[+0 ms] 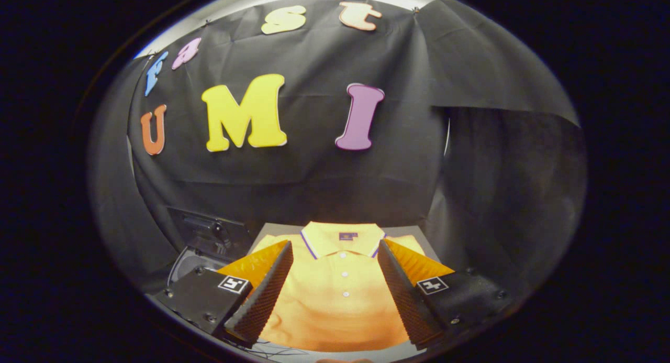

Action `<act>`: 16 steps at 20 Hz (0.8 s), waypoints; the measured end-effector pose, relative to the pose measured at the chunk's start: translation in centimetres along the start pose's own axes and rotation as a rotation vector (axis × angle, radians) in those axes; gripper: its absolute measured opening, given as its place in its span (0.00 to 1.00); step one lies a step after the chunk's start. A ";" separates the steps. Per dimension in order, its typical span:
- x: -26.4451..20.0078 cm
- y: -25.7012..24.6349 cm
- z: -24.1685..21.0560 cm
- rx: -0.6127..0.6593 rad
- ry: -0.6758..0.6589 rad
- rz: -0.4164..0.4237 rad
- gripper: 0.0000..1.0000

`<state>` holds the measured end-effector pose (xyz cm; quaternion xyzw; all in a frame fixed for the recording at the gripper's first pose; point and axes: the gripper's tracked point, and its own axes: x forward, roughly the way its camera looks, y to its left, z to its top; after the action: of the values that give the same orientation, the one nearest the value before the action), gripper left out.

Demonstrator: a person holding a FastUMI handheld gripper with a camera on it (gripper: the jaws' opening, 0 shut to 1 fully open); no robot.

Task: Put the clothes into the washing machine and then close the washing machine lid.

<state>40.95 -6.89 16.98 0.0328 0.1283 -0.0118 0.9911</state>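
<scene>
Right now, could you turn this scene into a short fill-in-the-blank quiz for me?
1. The shirt lying flat is mostly ____ in colour.
2. The gripper has its fingers spread ____, with nothing pinched.
3. The collar is buttoned and points ____ from the gripper.
4. The shirt lies ____ the two fingers.

Missing words: yellow; open; away; between

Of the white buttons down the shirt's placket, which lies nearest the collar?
The top button on the yellow polo shirt, just beneath the purple-trimmed collar; the others sit lower, between the open hand-held gripper's fingers.
</scene>
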 end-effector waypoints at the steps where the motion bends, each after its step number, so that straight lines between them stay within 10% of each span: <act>1: 1.0 -0.3 -0.9 0.001 0.042 -0.006 1.00; 16: 7.5 -1.2 -9.6 0.015 0.396 -0.032 0.98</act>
<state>45.75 -7.52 5.68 0.0398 0.3214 -0.0219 0.9459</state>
